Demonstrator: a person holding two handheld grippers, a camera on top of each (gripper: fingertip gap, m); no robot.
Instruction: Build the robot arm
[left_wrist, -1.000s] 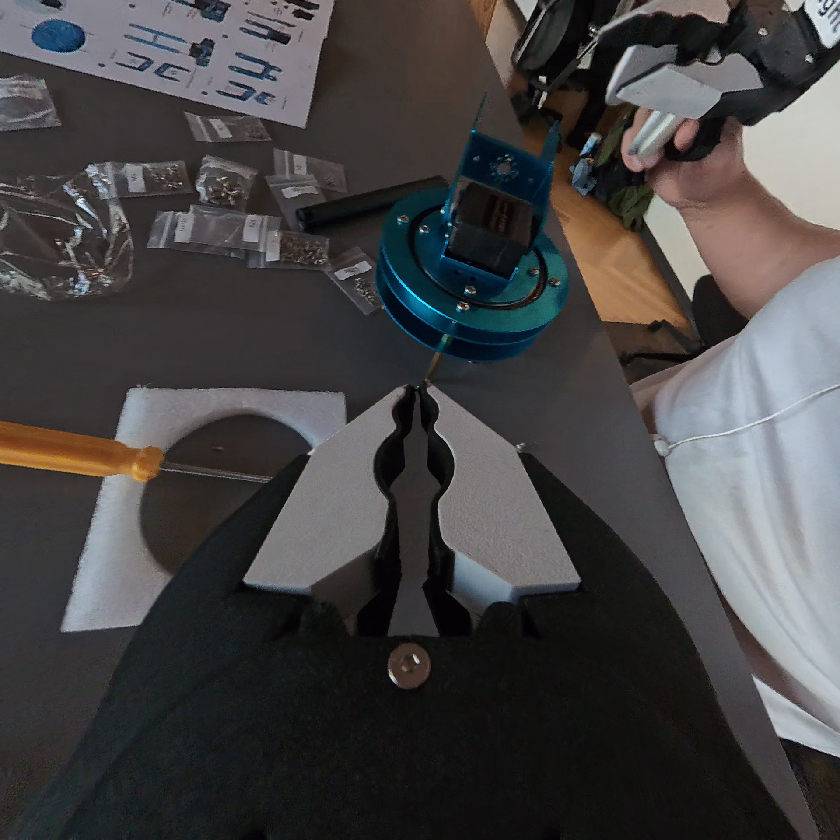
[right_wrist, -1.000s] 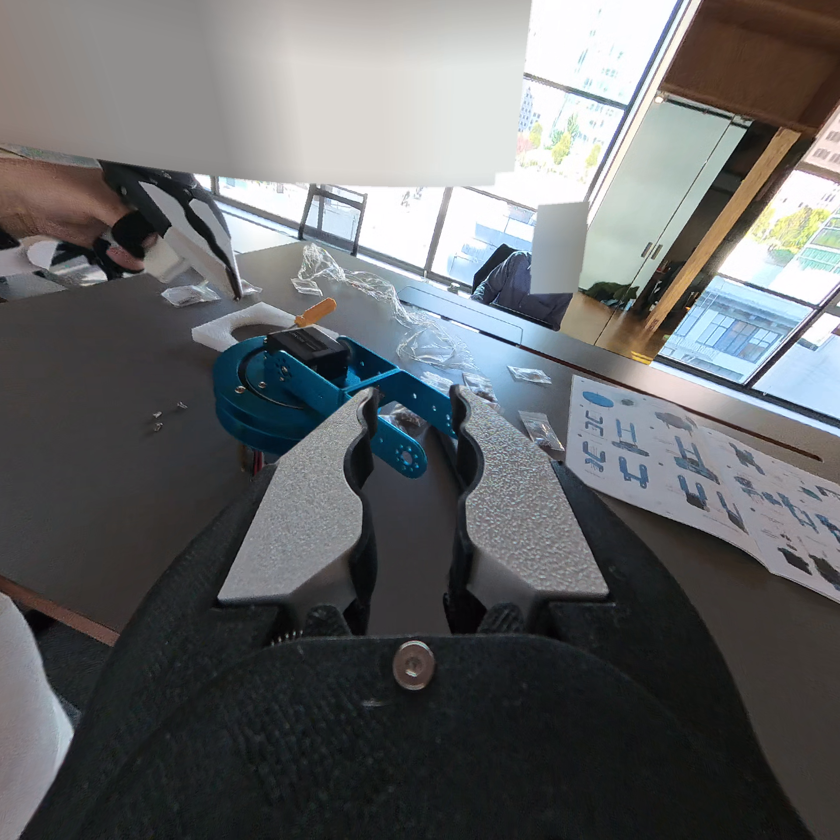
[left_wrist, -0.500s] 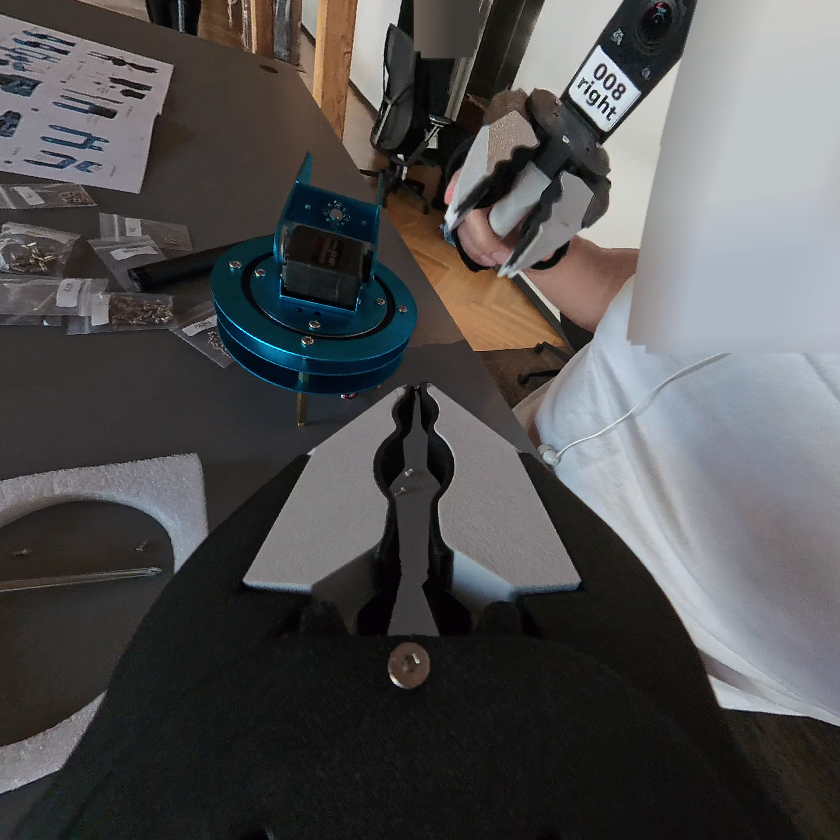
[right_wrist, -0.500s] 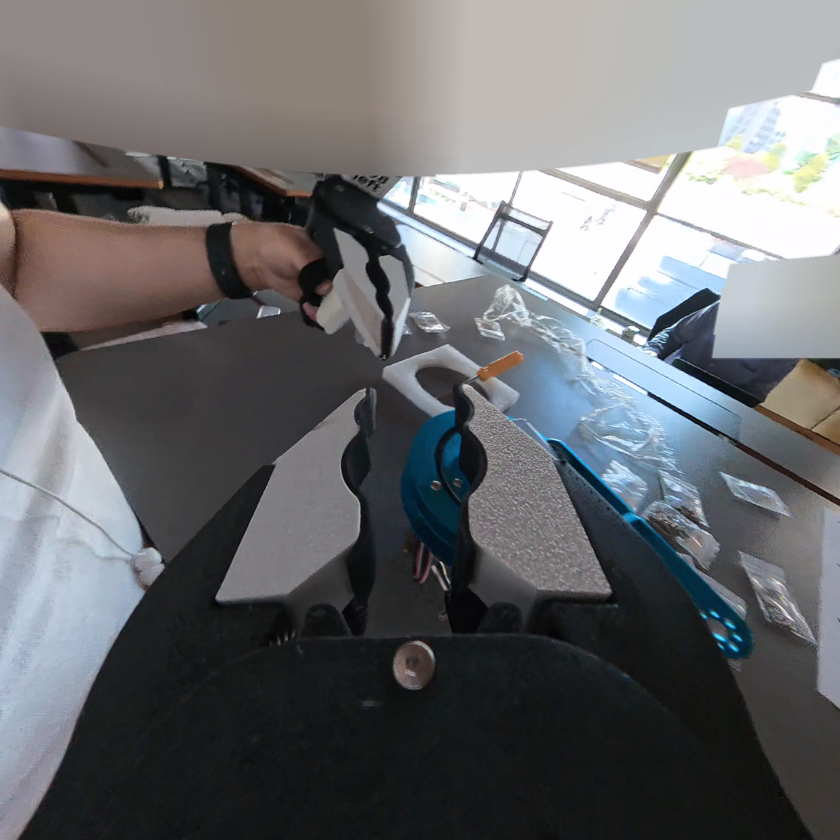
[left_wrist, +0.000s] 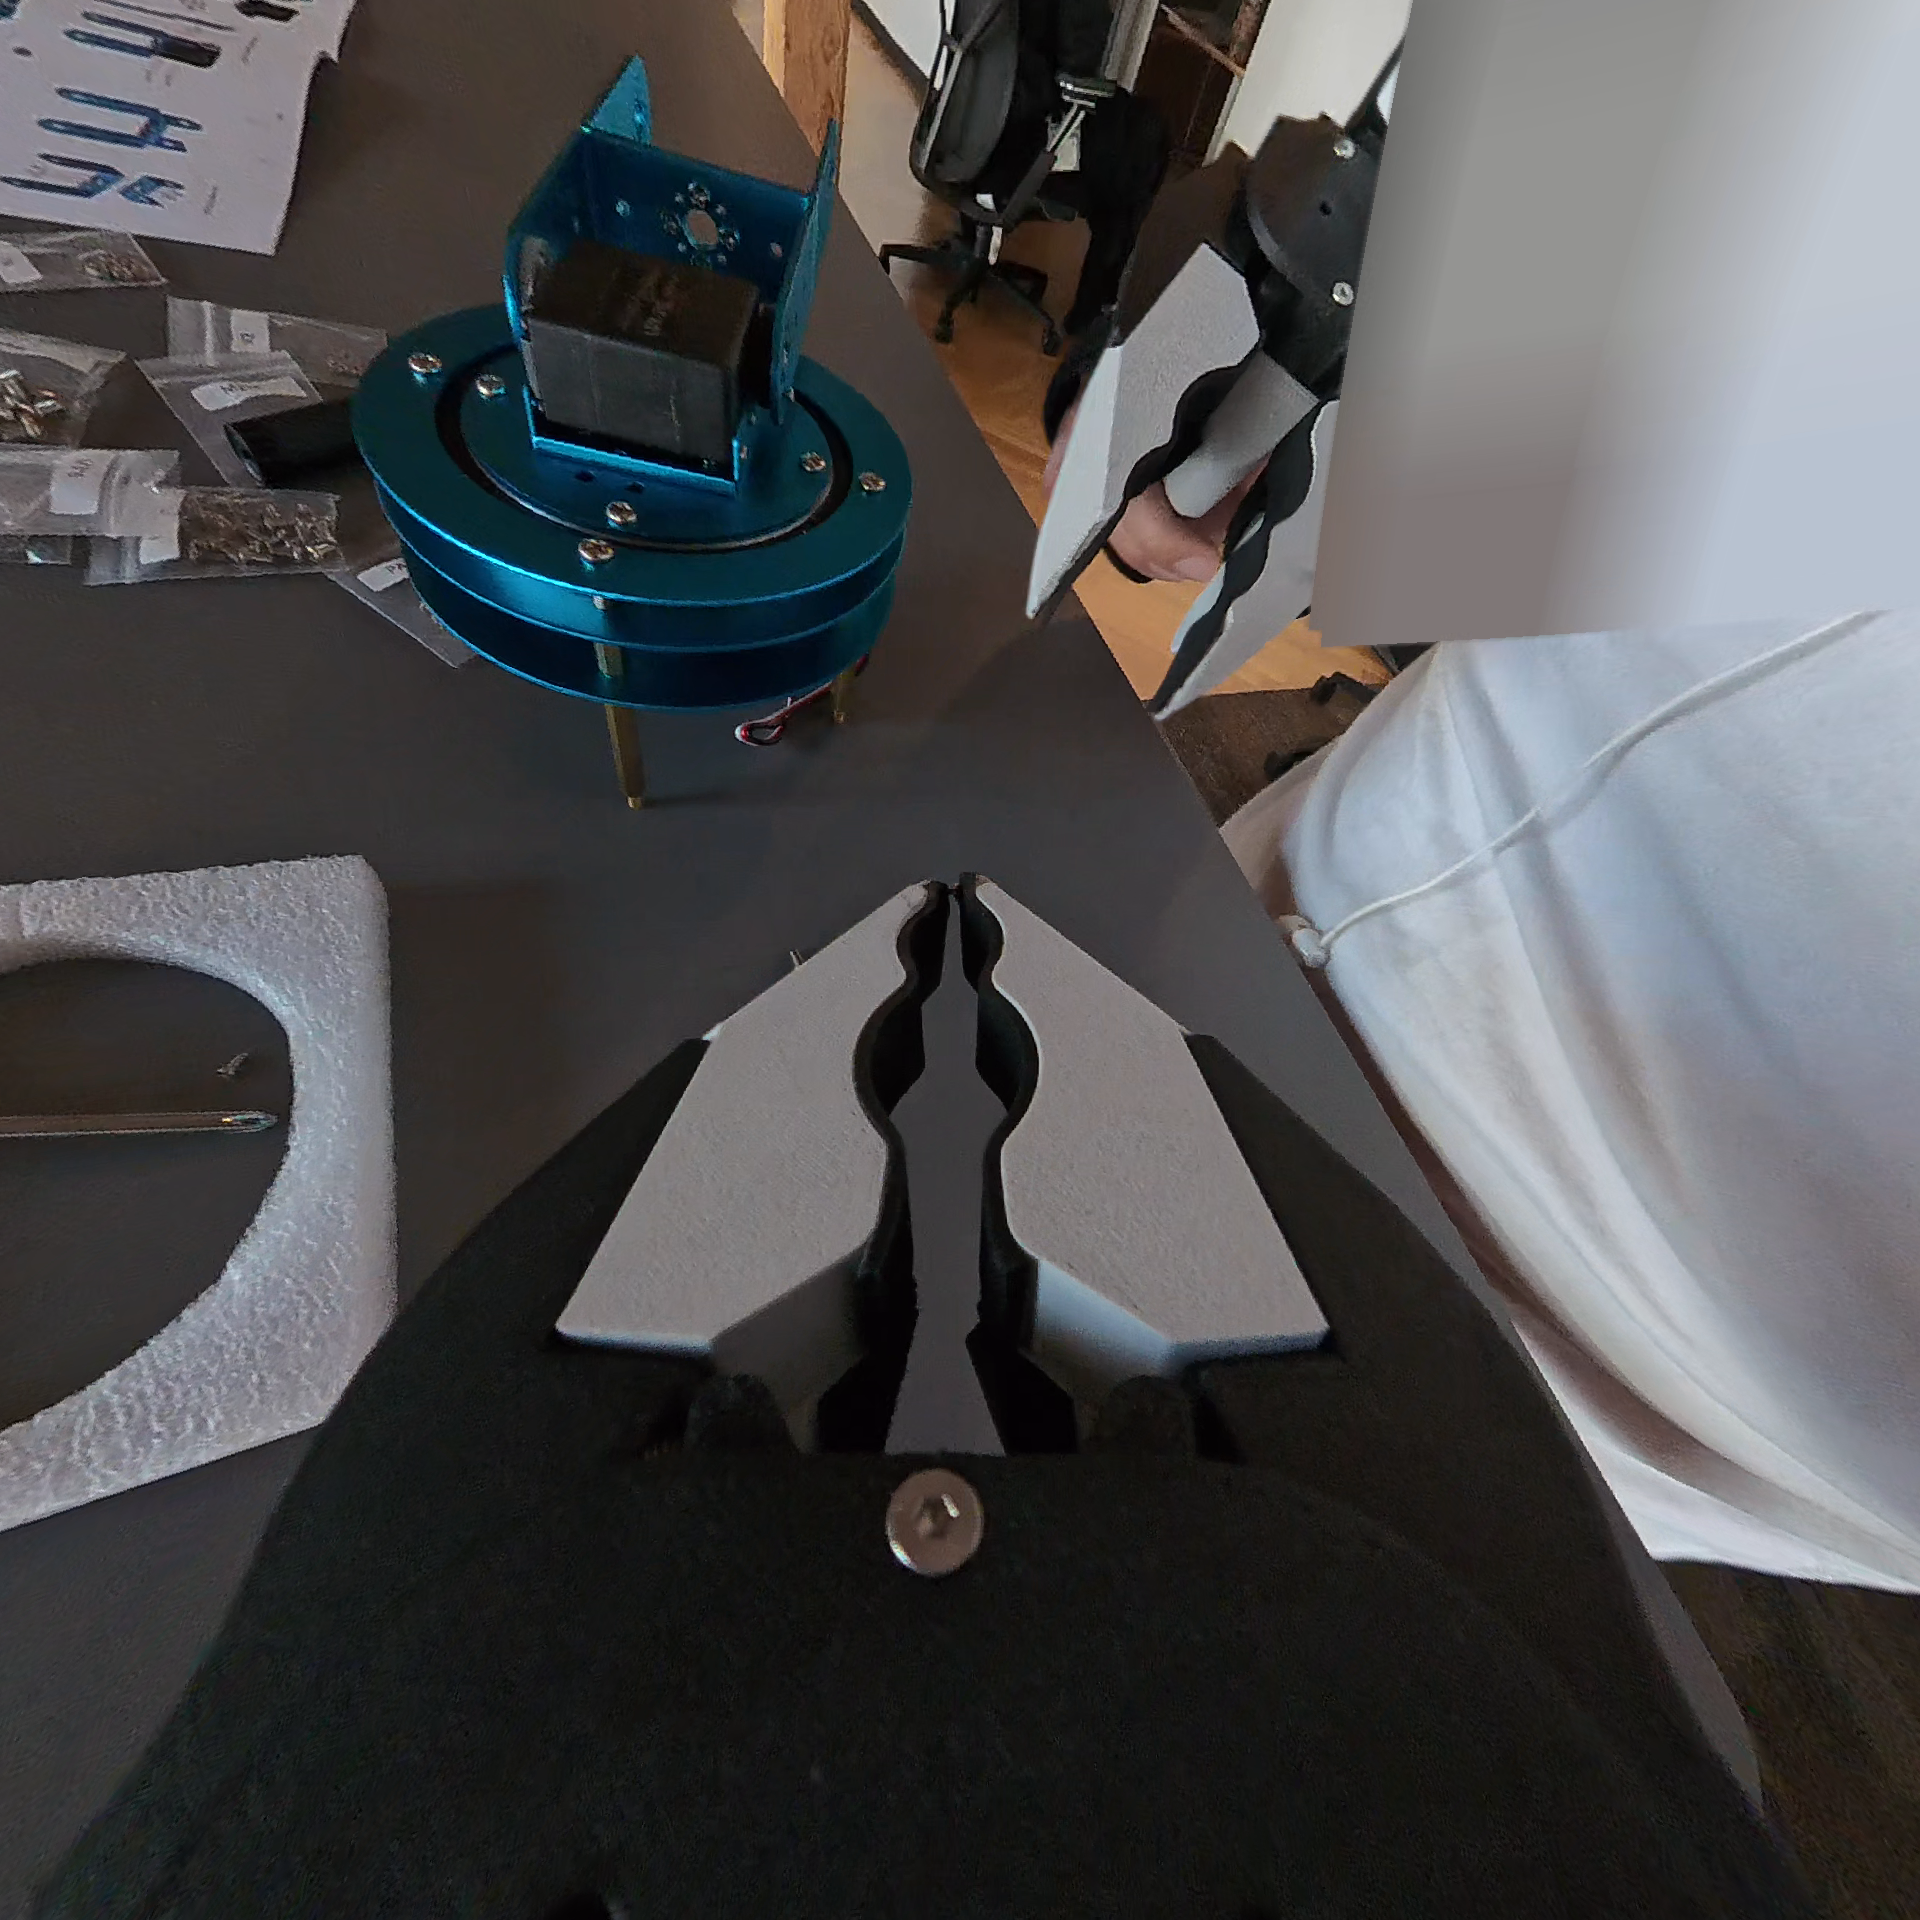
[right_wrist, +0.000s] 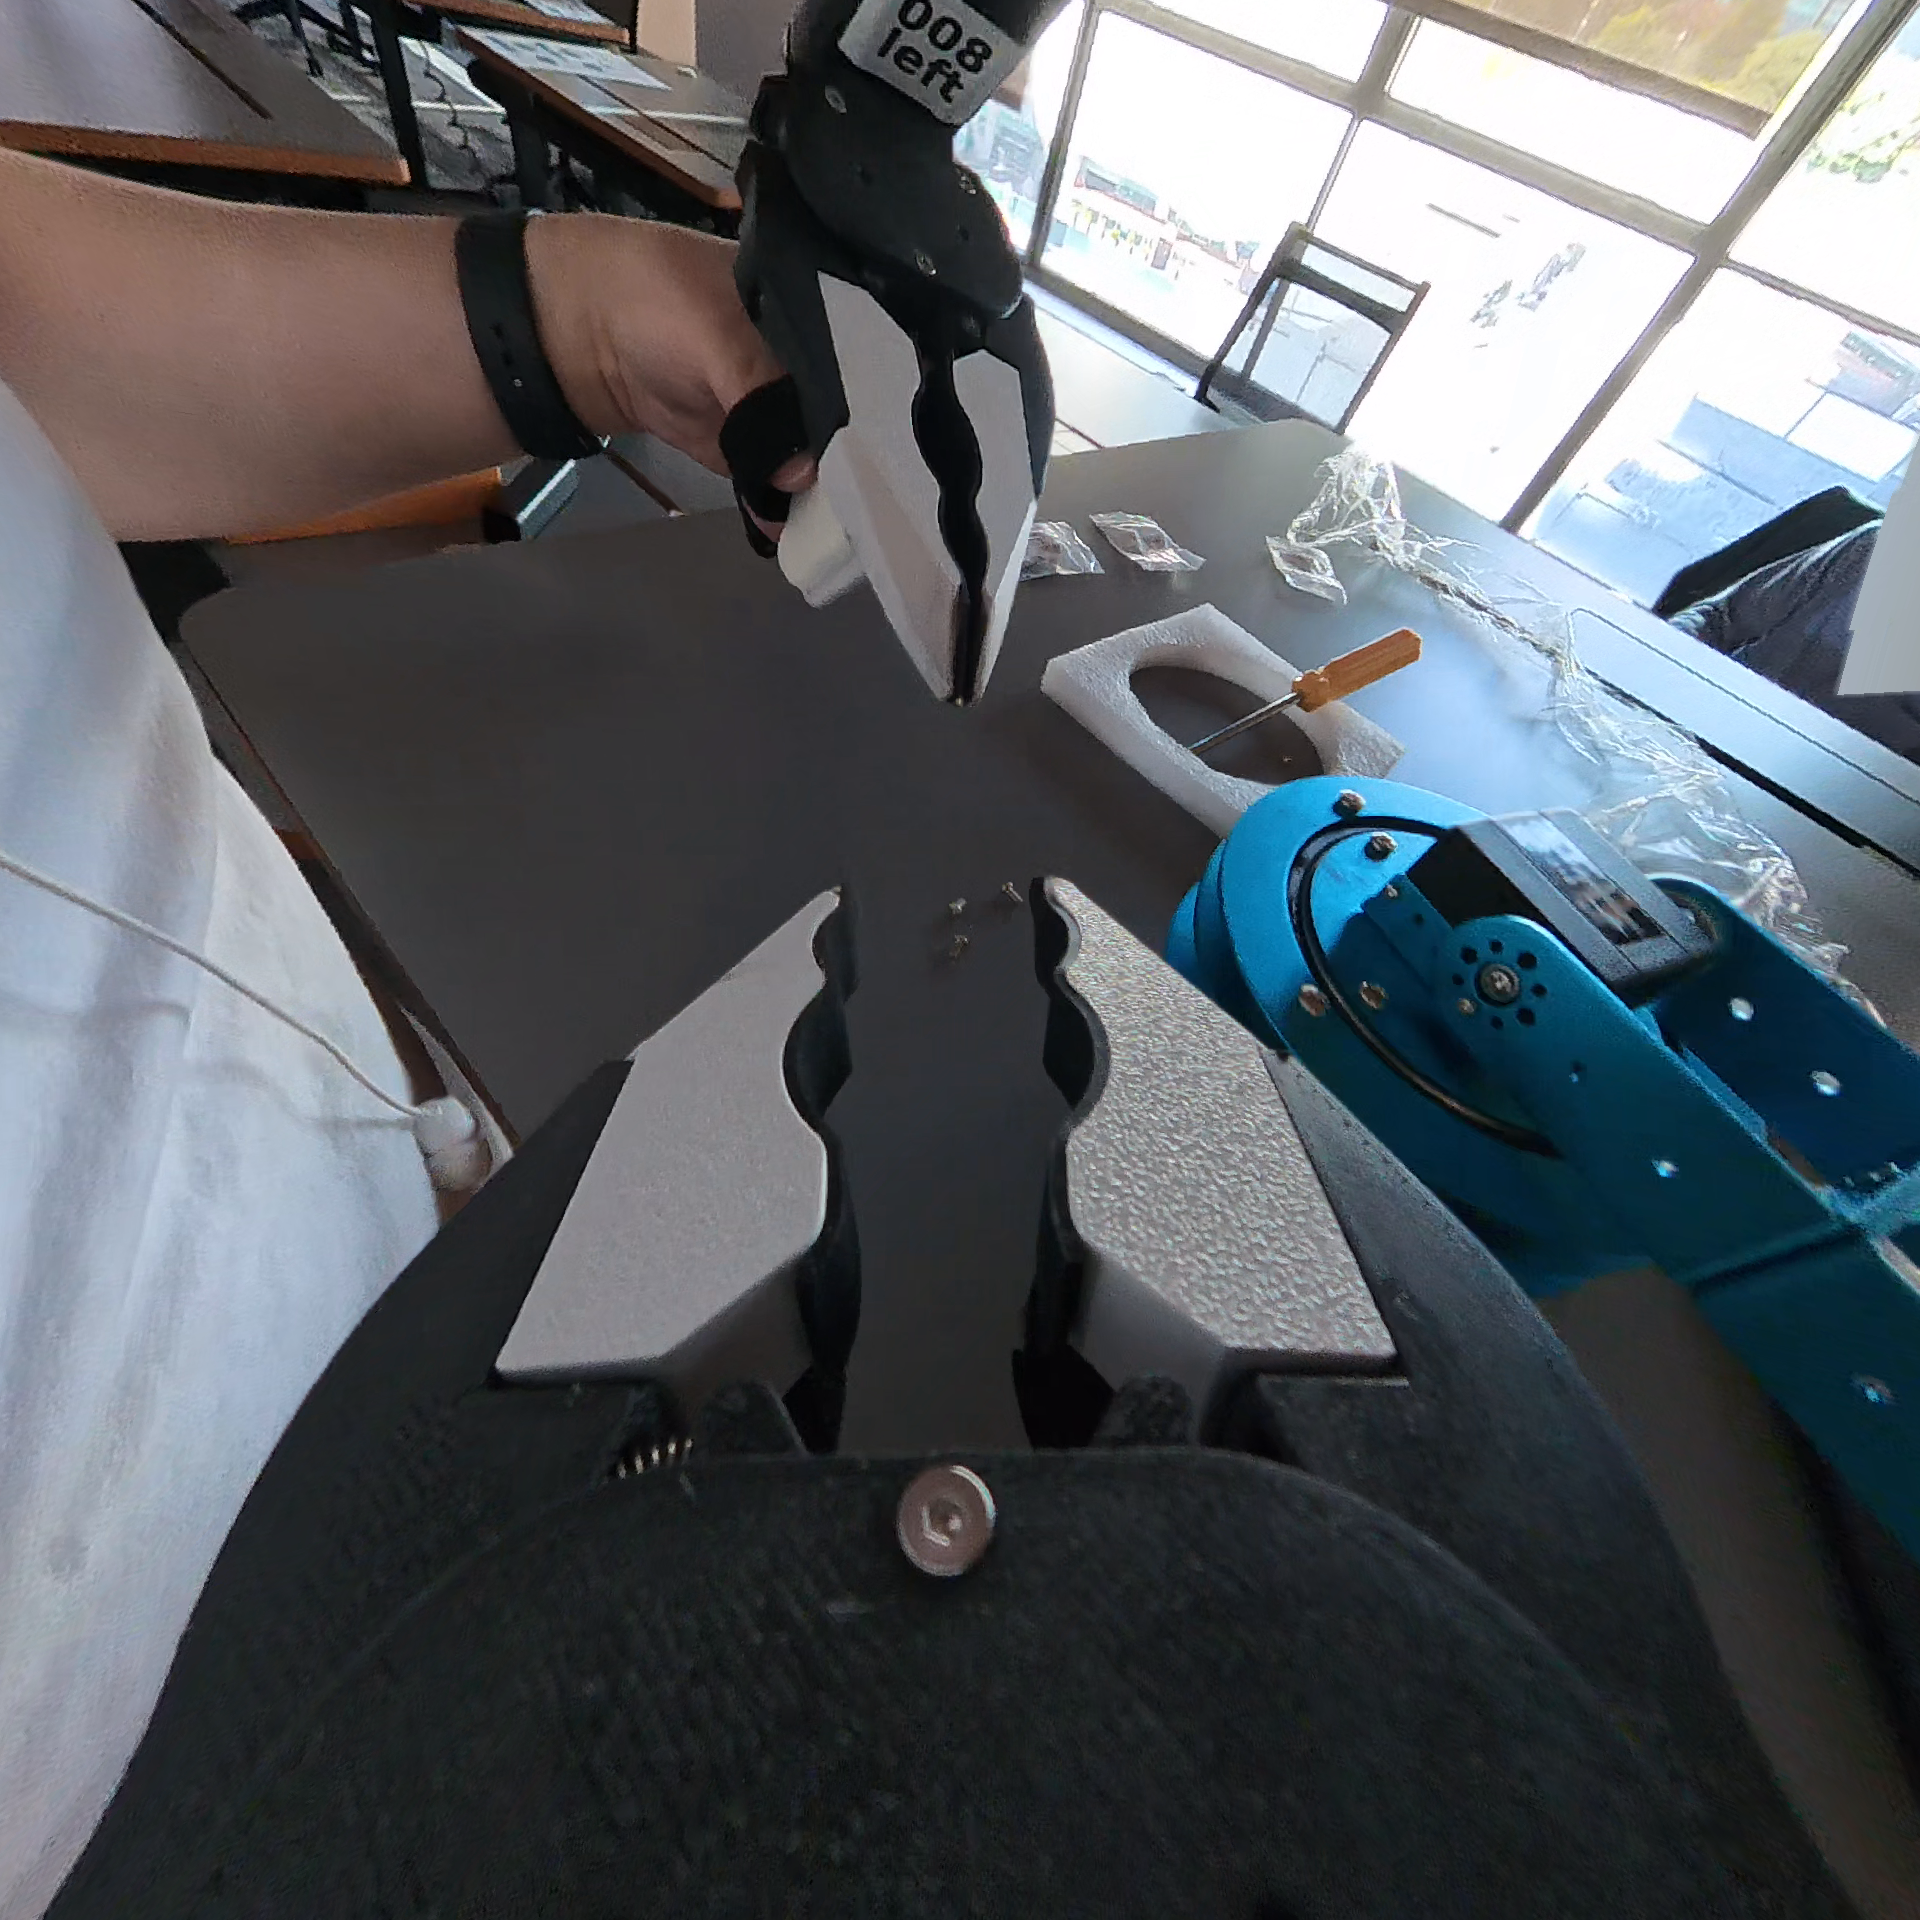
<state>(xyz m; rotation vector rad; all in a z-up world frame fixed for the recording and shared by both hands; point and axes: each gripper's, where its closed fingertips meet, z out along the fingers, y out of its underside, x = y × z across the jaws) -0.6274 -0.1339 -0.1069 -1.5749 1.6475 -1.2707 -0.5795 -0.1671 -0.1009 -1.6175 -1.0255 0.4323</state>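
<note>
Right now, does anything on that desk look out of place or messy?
Three tiny loose screws lie scattered on the bare dark table, outside any bag. Crumpled clear plastic wrap sprawls behind the blue round base.

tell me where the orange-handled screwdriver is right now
In the right wrist view the orange-handled screwdriver lies across the white foam square with a round cutout, handle on the far edge, beyond the blue metal round base.

The dark grey table (right_wrist: 582, 727) fills the middle of the room. At 1 o'clock in the right wrist view, big windows (right_wrist: 1558, 239) with dark frames give strong daylight, and a chair (right_wrist: 1320, 312) stands before them. At 10 o'clock are wooden desks (right_wrist: 208, 156). In the left wrist view, at 12 o'clock, a wooden floor (left_wrist: 997, 364) and a black office chair (left_wrist: 997, 135).
</note>
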